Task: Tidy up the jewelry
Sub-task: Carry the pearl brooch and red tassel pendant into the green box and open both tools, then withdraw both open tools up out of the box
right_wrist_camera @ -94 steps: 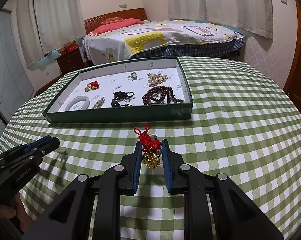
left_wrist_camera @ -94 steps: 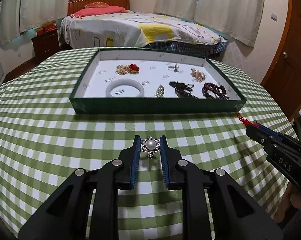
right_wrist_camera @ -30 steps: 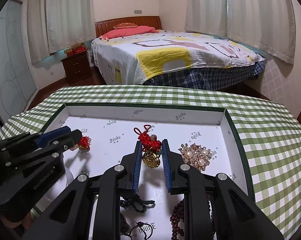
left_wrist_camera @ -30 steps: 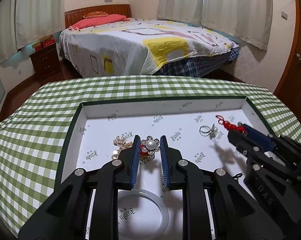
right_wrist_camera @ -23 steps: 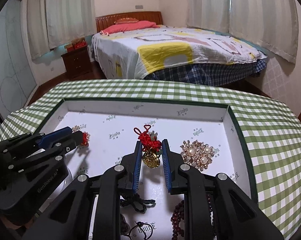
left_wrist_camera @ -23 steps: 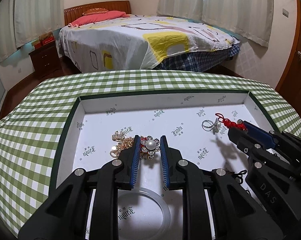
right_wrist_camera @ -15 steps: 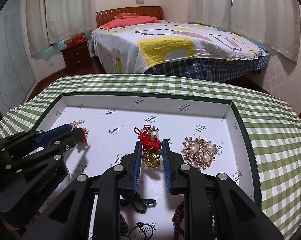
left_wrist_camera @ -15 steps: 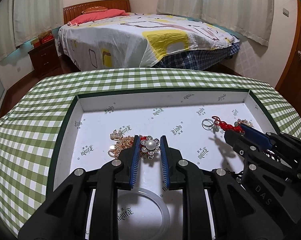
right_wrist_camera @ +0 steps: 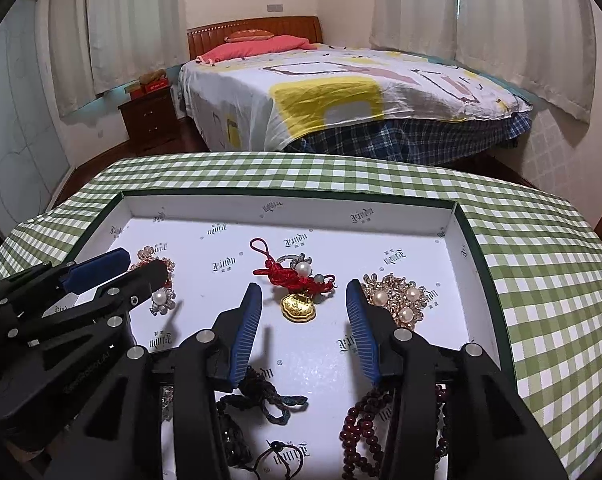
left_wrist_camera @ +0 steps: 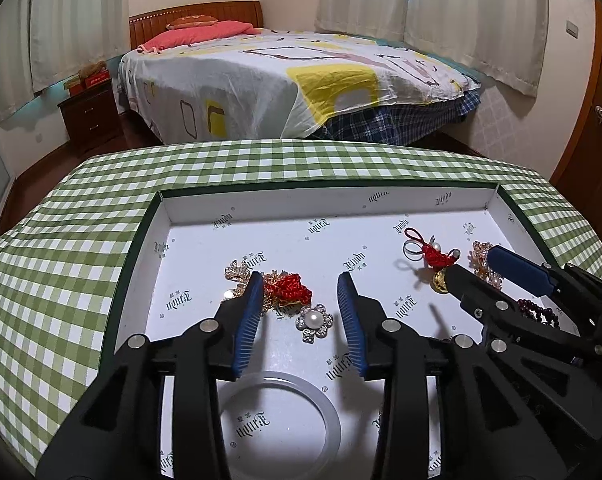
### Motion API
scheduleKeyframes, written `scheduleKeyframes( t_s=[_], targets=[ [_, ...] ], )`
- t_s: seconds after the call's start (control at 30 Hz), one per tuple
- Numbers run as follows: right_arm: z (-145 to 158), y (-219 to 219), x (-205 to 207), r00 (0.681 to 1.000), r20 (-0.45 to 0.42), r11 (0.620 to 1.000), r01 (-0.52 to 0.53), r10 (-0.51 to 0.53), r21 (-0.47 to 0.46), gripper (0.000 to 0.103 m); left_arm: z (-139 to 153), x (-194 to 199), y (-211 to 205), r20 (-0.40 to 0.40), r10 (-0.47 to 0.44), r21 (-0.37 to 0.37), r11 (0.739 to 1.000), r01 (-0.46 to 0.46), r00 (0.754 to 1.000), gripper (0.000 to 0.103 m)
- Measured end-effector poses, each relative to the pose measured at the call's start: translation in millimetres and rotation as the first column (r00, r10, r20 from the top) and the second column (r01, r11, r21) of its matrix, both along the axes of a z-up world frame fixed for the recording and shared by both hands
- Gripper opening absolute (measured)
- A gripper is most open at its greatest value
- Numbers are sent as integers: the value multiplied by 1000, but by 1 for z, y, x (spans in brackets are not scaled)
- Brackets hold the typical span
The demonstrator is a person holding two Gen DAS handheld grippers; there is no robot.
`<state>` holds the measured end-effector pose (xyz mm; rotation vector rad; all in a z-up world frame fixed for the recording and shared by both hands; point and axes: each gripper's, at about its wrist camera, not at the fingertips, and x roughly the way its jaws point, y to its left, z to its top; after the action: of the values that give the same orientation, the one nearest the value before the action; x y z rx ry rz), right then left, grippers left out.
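1. Inside the tray (left_wrist_camera: 149,236) on the checked counter (left_wrist_camera: 61,248), in the left wrist view, the left gripper (left_wrist_camera: 301,300) has its jaws apart, having just been opening; the pearl flower brooch (left_wrist_camera: 313,322) lies loose on the tray floor between them, touched by neither pad.
2. Just beyond the brooch lies a red-and-gold ornament (left_wrist_camera: 287,286); nearer than it, a white bangle (left_wrist_camera: 277,416).
3. Over the same tray (right_wrist_camera: 457,232), in the right wrist view, the right gripper (right_wrist_camera: 303,308) also has its jaws apart, just opened; the red knot charm with gold lock (right_wrist_camera: 297,304) lies free between them.
4. Right of the charm sits a gold pearl cluster (right_wrist_camera: 397,300).
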<state>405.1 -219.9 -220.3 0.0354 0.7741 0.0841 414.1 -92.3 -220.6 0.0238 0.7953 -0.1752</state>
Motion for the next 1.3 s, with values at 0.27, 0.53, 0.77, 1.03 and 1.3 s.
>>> scheduleKeyframes(
  t_s=[0.27,0.53,0.77,1.03,1.3],
  targets=[
    [2,-2,-5,1000,12,1000,9,-9,7,44,3,-4,0,9,-4,-16,1000,4,1000,52],
    [5,-10,-10,998,33,999,44,-45,18,63,4,-5,8,-4,24,-36,999,-24,1000,66],
    [12,-15,-17,996,67,998,65,-65,7,74,10,-12,13,24,44,-10,999,-44,999,81],
    [19,-20,-29,990,101,995,102,-102,6,79,24,-29,17,100,64,-22,998,-62,993,91],
    [12,-34,-40,985,63,987,161,-162,31,80,29,-47,25,99,94,-26,995,-92,991,92]
  ],
)
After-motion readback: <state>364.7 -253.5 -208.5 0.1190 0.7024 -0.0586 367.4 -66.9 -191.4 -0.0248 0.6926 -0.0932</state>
